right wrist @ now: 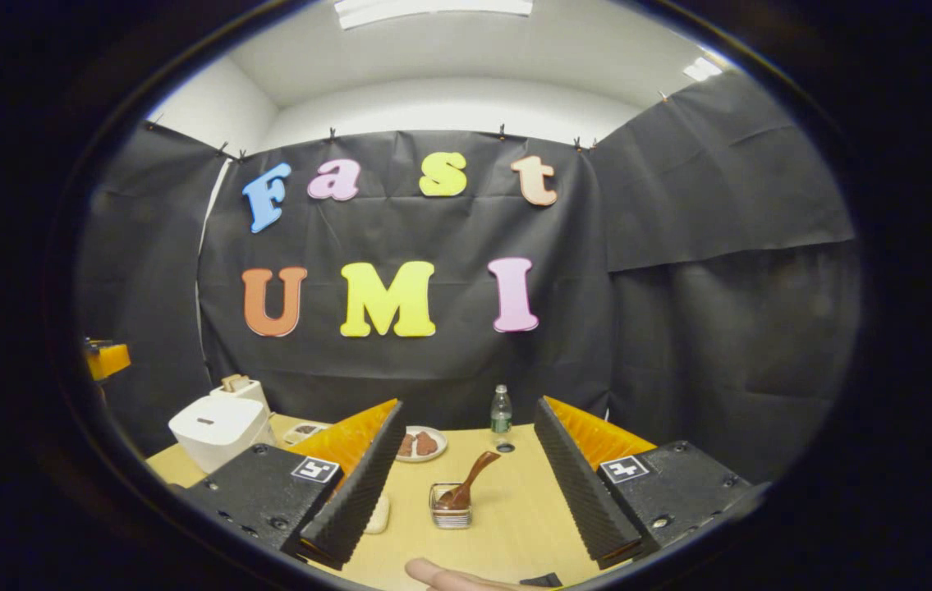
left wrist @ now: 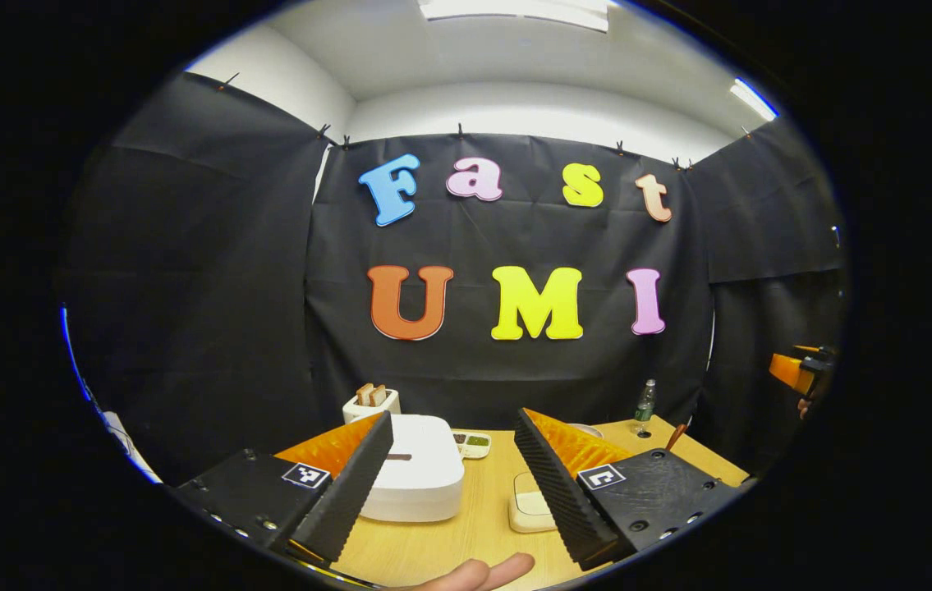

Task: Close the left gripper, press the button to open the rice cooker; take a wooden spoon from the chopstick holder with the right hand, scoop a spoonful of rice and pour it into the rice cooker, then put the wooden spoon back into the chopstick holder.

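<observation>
Since the rice cooker (left wrist: 416,476) sits with its lid down and both grippers hang above the table (left wrist: 466,533) with nothing in them, I judge the task has not begun: every step, from pressing the button to returning the spoon, is still to do.

Nearest in the left gripper view, a fingertip (left wrist: 478,573) pokes in at the bottom edge. The left gripper (left wrist: 453,484) has its jaws wide apart, though the task wants them together first; its fingers are black ribbed wedges with orange backing and square printed markers. Just past them the cooker is a smooth, rounded white box, matte plastic by the look, with a dark slot on its lid. A cream square pad (left wrist: 530,509) lies beside it on the pale wood-grain top. Farther off stand a divided dish (left wrist: 474,444), a white toaster with two slices (left wrist: 370,401) and a small green-labelled bottle (left wrist: 644,404).

In the right gripper view, the right gripper (right wrist: 466,492) also holds its jaws apart and empty. Between them, ahead on the table, a small clear square chopstick holder (right wrist: 450,507) carries the wooden spoon (right wrist: 470,480), brown and curved, leaning right. Beyond it lies a plate of brown food (right wrist: 420,444).
</observation>
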{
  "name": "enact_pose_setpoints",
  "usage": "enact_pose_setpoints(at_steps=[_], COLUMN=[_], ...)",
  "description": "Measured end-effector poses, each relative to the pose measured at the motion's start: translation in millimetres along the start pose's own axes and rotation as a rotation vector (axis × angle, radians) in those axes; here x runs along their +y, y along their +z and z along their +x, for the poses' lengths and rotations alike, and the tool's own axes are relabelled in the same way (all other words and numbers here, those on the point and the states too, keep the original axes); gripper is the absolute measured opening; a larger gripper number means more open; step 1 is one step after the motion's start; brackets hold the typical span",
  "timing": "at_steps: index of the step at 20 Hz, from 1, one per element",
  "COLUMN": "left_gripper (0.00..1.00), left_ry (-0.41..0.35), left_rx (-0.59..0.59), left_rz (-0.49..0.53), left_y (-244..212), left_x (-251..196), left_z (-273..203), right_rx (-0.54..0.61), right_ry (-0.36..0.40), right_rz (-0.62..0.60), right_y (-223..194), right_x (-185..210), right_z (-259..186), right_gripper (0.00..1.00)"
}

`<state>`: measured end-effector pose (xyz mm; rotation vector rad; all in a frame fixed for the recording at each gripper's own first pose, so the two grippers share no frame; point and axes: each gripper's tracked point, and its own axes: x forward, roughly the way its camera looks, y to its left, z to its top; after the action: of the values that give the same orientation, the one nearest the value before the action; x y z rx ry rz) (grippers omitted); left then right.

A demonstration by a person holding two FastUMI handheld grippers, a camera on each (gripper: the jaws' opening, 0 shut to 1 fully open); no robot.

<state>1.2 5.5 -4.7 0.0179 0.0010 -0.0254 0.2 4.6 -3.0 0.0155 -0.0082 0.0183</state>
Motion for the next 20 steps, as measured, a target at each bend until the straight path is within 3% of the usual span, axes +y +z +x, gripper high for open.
enact_pose_setpoints(at_steps=[10, 14, 16, 17, 19, 20], left_gripper=[0.94, 0.92, 0.91, 0.73, 0.59, 0.58], left_ry=[-0.006, 0.034, 0.009, 0.003, 0.019, 0.017], left_rx=[-0.024, -0.021, -0.01, 0.003, 0.02, 0.022], left_rz=[-0.081, -0.031, -0.004, 0.006, 0.034, 0.046], left_y=[2.7, -2.0, -9.8, -14.5, -23.6, -27.1], left_x=[12.0, 29.4, 24.0, 24.0, 32.4, 32.3], left_z=[7.4, 23.4, 30.1, 33.9, 41.1, 44.1], right_rx=[-0.035, -0.068, -0.082, -0.09, -0.104, -0.105], right_ry=[0.008, -0.008, 0.006, 0.009, 0.017, 0.026], right_rz=[-0.008, -0.03, -0.032, -0.025, -0.005, -0.001], right_y=[-0.6, -0.3, -2.6, -1.8, -4.0, -7.0], right_x=[-3.8, -5.0, 0.5, 1.1, 3.2, 5.5], right_z=[17.5, 27.7, 29.7, 30.7, 33.9, 36.4], right_gripper=[0.97, 1.0, 0.98, 0.99, 1.0, 0.99])
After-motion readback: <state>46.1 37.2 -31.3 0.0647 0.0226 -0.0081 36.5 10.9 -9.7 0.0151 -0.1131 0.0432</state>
